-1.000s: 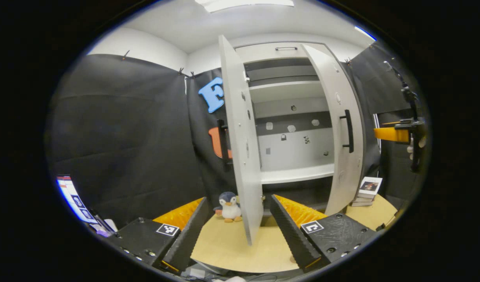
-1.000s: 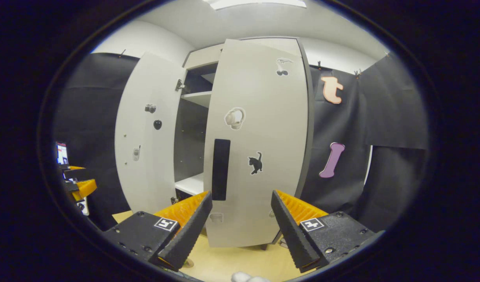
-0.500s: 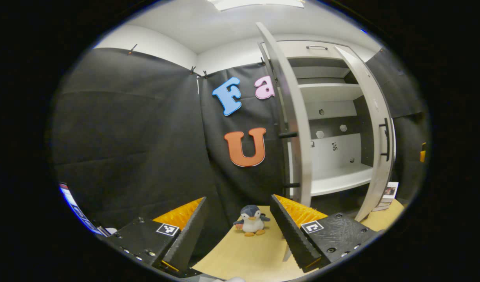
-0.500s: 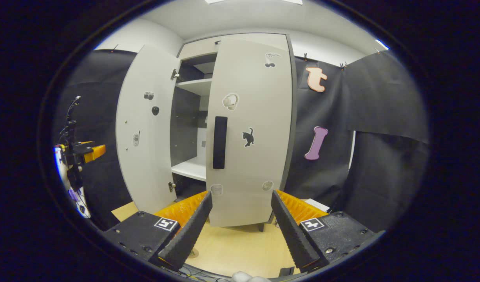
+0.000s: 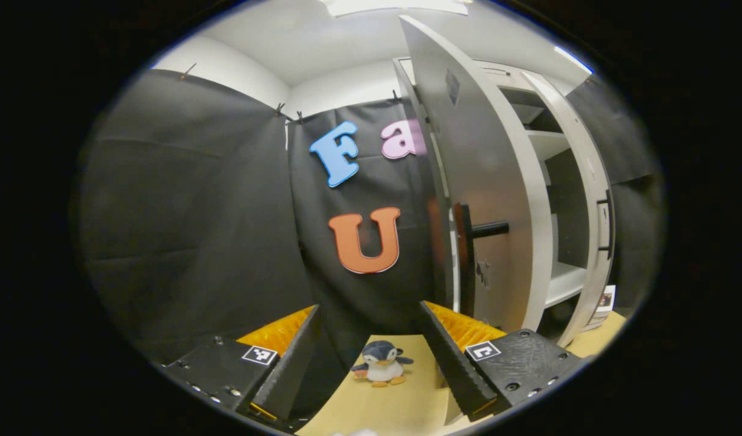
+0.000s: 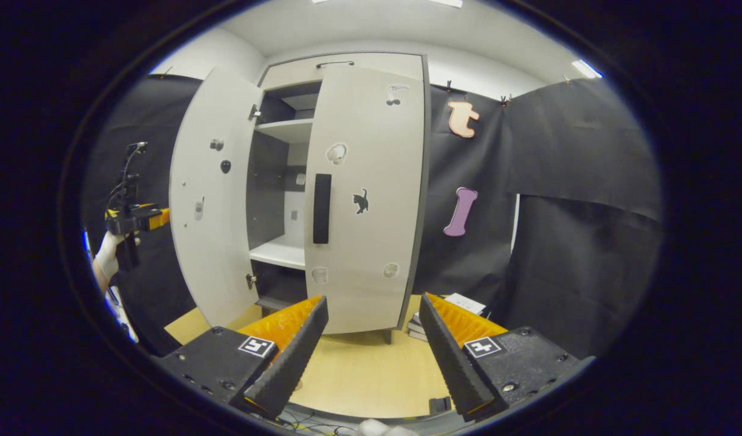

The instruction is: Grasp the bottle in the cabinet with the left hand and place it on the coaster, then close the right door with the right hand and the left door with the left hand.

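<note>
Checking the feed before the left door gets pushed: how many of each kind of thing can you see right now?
White cabinet doors: 2, left door wide open, right door nearly shut
Grippers: 2, left gripper, right gripper
Grey-and-white plush penguin: 1
Stack of books: 1
Total: 6

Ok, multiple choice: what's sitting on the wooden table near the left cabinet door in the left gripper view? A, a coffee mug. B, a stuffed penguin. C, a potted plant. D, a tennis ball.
B: a small stuffed penguin stands on the wooden table, seen between the open left claw fingers, beside the left cabinet door.
</note>
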Demonstrator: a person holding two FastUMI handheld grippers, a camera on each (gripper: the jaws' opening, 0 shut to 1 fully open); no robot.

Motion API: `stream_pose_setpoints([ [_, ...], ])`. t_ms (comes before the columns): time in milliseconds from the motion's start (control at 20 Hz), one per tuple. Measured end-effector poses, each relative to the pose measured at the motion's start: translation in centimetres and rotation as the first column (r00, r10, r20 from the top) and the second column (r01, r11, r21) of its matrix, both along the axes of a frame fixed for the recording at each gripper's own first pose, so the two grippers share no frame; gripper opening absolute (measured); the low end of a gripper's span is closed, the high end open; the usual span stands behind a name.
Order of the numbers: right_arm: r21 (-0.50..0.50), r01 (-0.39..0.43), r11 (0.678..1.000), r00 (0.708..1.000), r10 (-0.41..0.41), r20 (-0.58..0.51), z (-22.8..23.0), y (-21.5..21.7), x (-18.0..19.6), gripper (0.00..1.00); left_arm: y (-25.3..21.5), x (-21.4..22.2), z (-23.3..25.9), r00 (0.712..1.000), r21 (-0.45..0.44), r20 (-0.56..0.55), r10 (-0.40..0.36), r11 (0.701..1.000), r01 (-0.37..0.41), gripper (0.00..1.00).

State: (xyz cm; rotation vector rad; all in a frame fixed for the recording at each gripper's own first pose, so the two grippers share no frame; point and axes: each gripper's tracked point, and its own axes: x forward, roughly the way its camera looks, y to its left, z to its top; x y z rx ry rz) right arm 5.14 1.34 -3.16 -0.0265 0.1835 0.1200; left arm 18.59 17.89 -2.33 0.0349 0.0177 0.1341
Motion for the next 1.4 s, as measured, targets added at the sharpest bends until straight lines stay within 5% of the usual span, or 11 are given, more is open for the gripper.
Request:
stream_pose_setpoints([
  [250, 0.018, -0.023, 1.0, 1.0, 0.023, -0.006, -0.2, 0.4, 0.3, 0.99, -0.4, -0.4, 0.4, 1.0, 0.054, 0.002, -0.008, 0.999, 0.007, 0.88],
  [1400, 0.027, 0.041, 0.999, 0.998, -0.042, 0.036, 1.1, -6.3, 0.0, 0.99, -16.8, 1.5, 1.5, 0.989, 0.066, -0.013, -0.149, 0.987, 0.15, 0.97],
])
